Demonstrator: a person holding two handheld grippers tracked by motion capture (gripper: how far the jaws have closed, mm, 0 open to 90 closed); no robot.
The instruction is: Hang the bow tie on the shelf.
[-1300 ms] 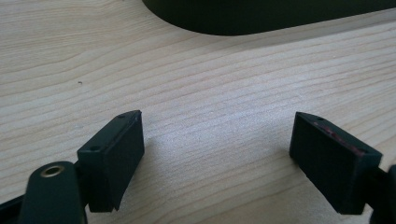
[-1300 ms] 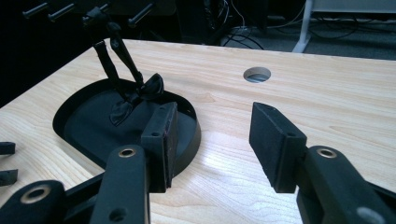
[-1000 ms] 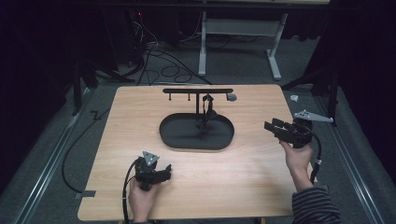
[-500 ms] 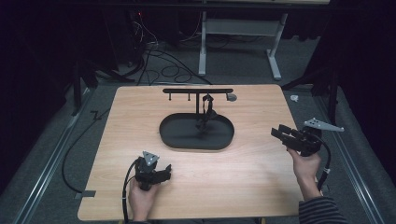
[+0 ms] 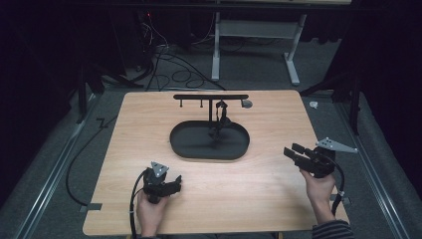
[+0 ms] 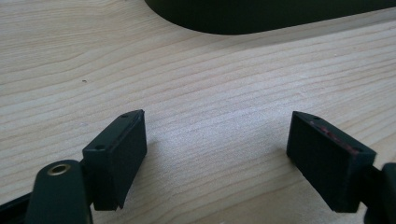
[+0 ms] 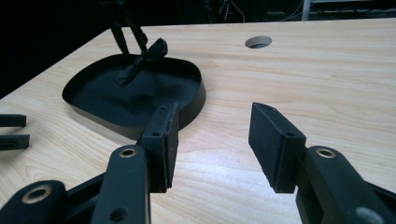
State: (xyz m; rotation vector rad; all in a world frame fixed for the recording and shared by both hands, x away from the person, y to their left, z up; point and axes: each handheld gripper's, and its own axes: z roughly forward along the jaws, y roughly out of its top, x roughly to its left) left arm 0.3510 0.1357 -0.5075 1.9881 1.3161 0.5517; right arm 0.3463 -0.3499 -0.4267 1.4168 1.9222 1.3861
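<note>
both my left gripper (image 5: pixel 175 182) and right gripper (image 5: pixel 291 151) gape empty; i risk knocking the stand (image 5: pixel 211 97) over its tray (image 5: pixel 185 144)

The room is dark, and the back is almost black. The floor (image 5: pixel 59 149) is grey carpet. A light wooden table (image 5: pixel 278 199) stands in the middle, with a small round hole (image 5: pixel 246 104) near its far edge. Behind it stands a grey metal desk frame (image 5: pixel 254 35) with two legs. Black cables (image 5: pixel 169 62) lie in loops on the floor near it. Dark stand legs (image 5: pixel 89 82) rise at the left and at the right.
</note>
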